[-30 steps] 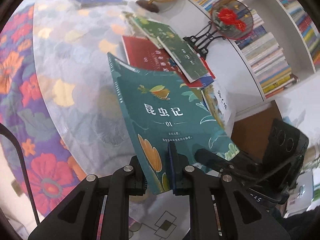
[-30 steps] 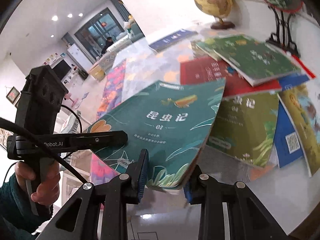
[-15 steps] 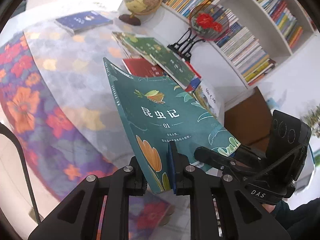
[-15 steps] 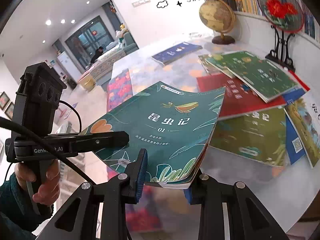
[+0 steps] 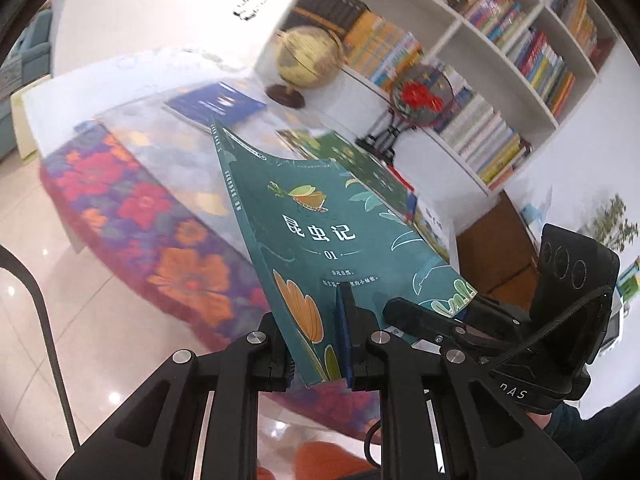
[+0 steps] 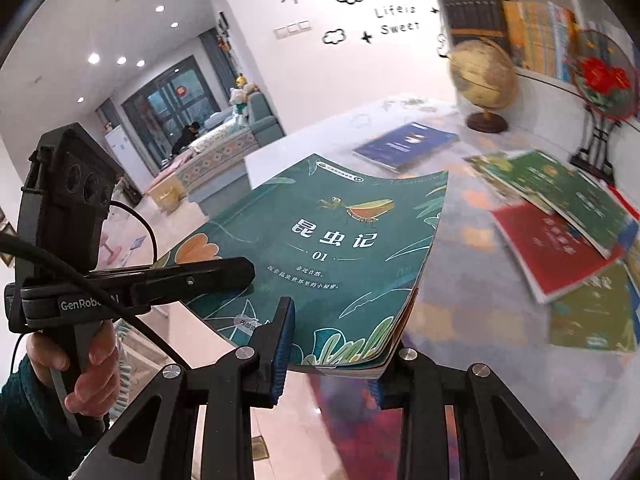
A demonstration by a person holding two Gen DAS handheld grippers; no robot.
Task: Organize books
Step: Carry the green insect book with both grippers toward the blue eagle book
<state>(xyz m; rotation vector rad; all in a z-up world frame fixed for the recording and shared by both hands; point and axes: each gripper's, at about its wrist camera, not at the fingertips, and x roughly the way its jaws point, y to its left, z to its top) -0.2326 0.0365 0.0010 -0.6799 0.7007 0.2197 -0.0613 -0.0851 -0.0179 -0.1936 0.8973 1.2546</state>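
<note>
Left gripper (image 5: 320,344): jaws drawn narrow, clamped on the lower edge of the teal book (image 5: 316,236), near its spine corner. Right gripper (image 6: 332,356): jaws set somewhat wider, gripping the same book's bottom edge at the page side, blue pads against cover and underside. In the right wrist view the left gripper (image 6: 240,270) reaches in from the left and lies across the cover's lower left corner; a hand (image 6: 80,360) in a dark green sleeve holds its handle.

Teal book: held in the air by both grippers, clear of the table (image 5: 132,152), tilted, front cover up. Cover bows slightly; pages fan a little at the right corner.

On the table, well apart from the held book: a blue book (image 6: 404,144) lying flat near the globe (image 6: 482,76); a loose overlapping spread of green books (image 6: 560,184) and a red book (image 6: 552,244) to the right. Fan ornament on a stand (image 6: 600,92) behind the spread. Bookshelf (image 5: 496,80) behind the table, filled with books. Motion blur on the background items.
</note>
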